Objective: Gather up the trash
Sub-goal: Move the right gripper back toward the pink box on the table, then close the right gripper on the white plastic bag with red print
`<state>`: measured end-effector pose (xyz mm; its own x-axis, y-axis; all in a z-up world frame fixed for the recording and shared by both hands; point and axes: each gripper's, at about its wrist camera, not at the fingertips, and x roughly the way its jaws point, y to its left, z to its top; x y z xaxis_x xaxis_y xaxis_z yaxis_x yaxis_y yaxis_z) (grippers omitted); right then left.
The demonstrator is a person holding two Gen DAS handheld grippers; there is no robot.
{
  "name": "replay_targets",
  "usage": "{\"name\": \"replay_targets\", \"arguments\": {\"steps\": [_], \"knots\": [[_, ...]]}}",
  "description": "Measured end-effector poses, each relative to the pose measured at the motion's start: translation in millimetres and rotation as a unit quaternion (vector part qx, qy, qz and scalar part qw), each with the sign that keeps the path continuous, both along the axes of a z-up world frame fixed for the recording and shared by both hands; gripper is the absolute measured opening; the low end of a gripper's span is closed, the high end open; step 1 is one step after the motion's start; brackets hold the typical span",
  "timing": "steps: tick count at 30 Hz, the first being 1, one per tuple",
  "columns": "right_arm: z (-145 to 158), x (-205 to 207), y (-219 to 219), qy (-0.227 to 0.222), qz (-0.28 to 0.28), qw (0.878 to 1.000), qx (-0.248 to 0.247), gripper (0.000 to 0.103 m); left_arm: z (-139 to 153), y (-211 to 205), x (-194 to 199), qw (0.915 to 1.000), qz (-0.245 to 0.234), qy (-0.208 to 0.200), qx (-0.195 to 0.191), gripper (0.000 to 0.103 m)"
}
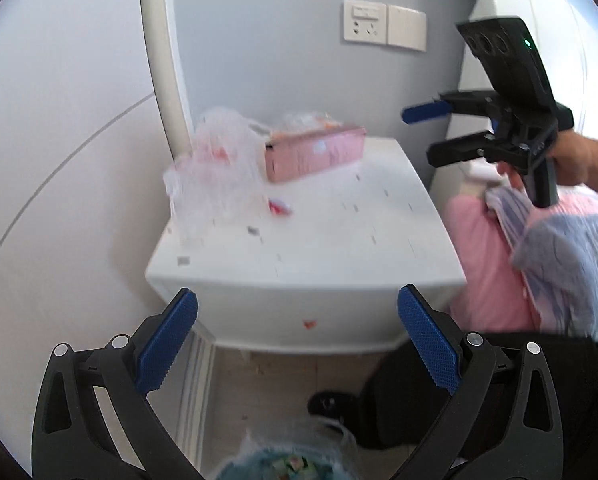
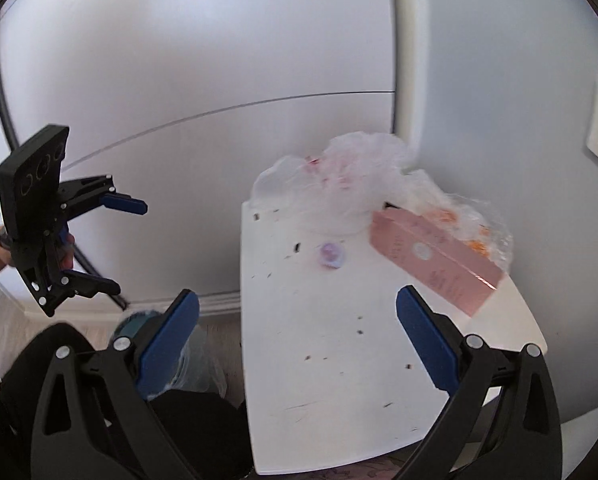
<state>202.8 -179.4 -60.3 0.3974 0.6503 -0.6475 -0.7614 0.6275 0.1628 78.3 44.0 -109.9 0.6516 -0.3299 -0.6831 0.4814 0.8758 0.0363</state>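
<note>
You are holding both jaws spread and empty: left gripper (image 1: 297, 340) hovering before the worktop (image 1: 339, 216), right gripper (image 2: 297, 340) above it. The trash is sitting at the worktop's far edge: crumpled plastic bag (image 2: 351, 176), pink box (image 2: 435, 260), small wrapper (image 2: 331, 255) nearer you.

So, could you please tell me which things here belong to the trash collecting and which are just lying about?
For the job:
crumpled plastic bag
pink box
small wrapper
lined trash bin
left gripper and right gripper, both open

Just lying about:
white nightstand
wall socket
pink and blue bedding
</note>
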Motion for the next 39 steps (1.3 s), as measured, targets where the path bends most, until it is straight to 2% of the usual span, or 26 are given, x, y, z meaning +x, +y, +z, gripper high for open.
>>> {"name": "replay_targets", "arguments": {"steps": [5, 13, 19, 25, 36, 37, 39], "knots": [[4.8, 25.5, -9.9, 0.006, -0.011, 1.0, 0.026, 0.097, 11.8, -8.2, 38.2, 0.9999, 0.0, -0.01, 0.003, 0.097], [4.7, 82.7, 22.8, 0.015, -0.001, 0.999, 0.04, 0.097, 2.4, 5.6, 97.9, 0.9996, 0.026, 0.011, 0.002, 0.097], [-10.0, 133.2, 57.1, 0.061, 0.009, 0.997, 0.042, 0.096, -10.1, 22.9, 139.1, 0.9981, 0.049, 0.03, -0.023, 0.097], [-26.7, 171.3, 87.6, 0.101, -0.007, 0.994, 0.036, 0.096, -31.6, 31.6, 178.3, 0.9964, 0.052, 0.054, -0.039, 0.097], [-43.8, 203.3, 122.3, 0.124, -0.026, 0.992, 0.007, 0.096, -62.7, 36.2, 218.6, 0.9898, 0.029, 0.1, -0.097, 0.097], [-44.9, 204.2, 124.3, 0.128, -0.024, 0.991, 0.006, 0.096, -64.1, 36.1, 222.0, 0.9888, 0.027, 0.104, -0.103, 0.096], [-45.9, 204.2, 127.5, 0.13, -0.022, 0.991, 0.003, 0.096, -65.1, 34.7, 224.8, 0.988, 0.02, 0.105, -0.111, 0.087]]}}
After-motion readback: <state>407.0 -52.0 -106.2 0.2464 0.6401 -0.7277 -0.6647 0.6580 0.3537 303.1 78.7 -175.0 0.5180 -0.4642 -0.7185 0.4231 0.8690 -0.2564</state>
